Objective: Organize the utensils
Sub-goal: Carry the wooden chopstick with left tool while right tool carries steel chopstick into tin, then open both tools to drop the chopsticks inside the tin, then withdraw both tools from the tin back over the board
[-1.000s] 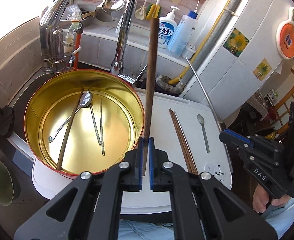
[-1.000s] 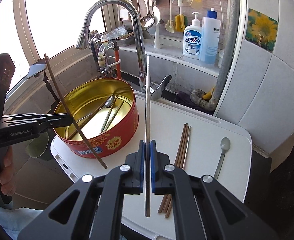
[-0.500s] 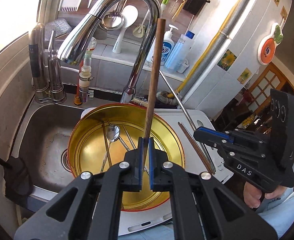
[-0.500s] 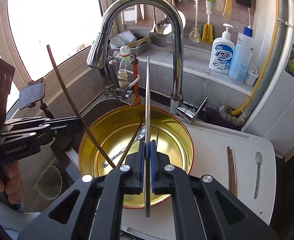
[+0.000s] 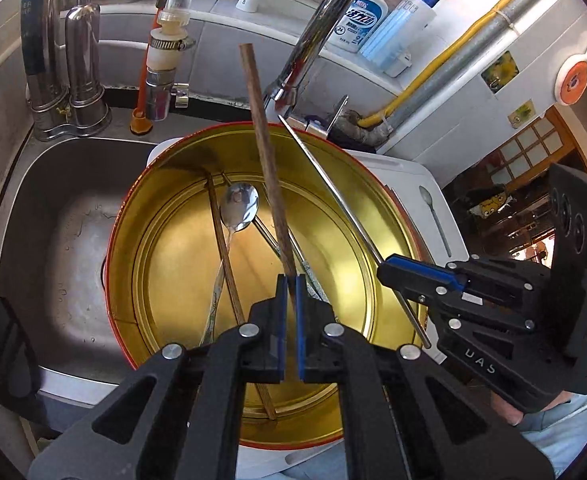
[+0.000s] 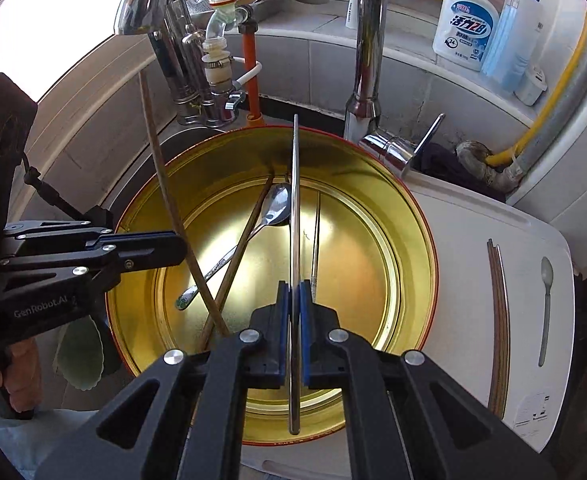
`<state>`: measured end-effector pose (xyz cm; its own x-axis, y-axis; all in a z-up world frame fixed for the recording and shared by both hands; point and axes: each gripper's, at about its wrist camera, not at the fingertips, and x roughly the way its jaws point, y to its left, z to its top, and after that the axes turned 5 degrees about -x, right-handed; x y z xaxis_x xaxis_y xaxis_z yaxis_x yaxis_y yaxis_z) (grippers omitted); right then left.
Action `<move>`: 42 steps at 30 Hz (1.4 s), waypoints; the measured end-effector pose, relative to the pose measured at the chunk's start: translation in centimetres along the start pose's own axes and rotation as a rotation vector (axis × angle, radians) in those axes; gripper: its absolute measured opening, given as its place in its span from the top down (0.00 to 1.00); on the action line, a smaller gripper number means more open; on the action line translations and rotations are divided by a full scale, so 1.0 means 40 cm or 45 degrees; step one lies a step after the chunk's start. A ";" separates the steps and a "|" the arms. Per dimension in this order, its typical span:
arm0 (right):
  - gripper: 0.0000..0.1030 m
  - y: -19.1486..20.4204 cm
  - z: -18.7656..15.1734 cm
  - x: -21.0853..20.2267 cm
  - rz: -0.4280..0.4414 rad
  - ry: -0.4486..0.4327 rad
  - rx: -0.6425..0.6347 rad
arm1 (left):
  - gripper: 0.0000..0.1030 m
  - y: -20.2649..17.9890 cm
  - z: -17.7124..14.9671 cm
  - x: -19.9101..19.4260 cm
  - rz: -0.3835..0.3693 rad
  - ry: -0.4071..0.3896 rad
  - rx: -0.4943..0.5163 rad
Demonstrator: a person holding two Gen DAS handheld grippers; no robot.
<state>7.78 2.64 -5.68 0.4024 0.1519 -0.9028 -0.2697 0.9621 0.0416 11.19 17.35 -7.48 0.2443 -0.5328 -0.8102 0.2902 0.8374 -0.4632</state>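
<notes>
Utensils partly gathered in round gold tin (image 6: 413, 216) over sink (image 5: 53, 216): spoon (image 6: 269, 210) and chopsticks lying inside. Left gripper (image 5: 289, 280) clamped on wooden chopstick (image 5: 261, 140), right gripper (image 6: 295, 286) clamped on metal chopstick (image 6: 295, 200), both above tin. More chopsticks (image 6: 499, 312) and small spoon (image 6: 545, 308) resting on white board (image 6: 453, 220) beside tin.

Faucet (image 6: 367, 40) spout cut off above.

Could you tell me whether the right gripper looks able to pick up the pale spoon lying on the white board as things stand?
Probably not yet: the right gripper is shut on a metal chopstick, though the pale spoon lies unobstructed.
</notes>
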 end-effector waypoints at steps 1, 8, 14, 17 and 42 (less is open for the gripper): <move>0.94 -0.006 0.000 0.011 0.013 0.026 0.009 | 1.00 0.003 0.003 0.015 0.014 0.016 0.007; 0.94 -0.011 -0.019 0.068 0.083 0.129 0.034 | 1.00 0.024 -0.007 0.067 0.084 0.087 0.058; 0.93 -0.003 -0.021 0.059 0.061 0.110 0.018 | 1.00 0.031 -0.010 0.035 0.113 0.028 0.086; 0.63 0.000 -0.013 0.021 -0.007 0.041 -0.009 | 0.63 0.021 -0.016 -0.012 0.184 -0.032 0.142; 0.11 0.000 -0.052 -0.026 -0.133 -0.042 -0.048 | 0.19 0.029 -0.033 -0.060 0.217 -0.105 0.119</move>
<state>5.53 1.99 -5.63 0.4588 0.0589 -0.8866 -0.2568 0.9640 -0.0688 9.74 19.75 -6.54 0.3714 -0.3956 -0.8400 0.3219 0.9034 -0.2831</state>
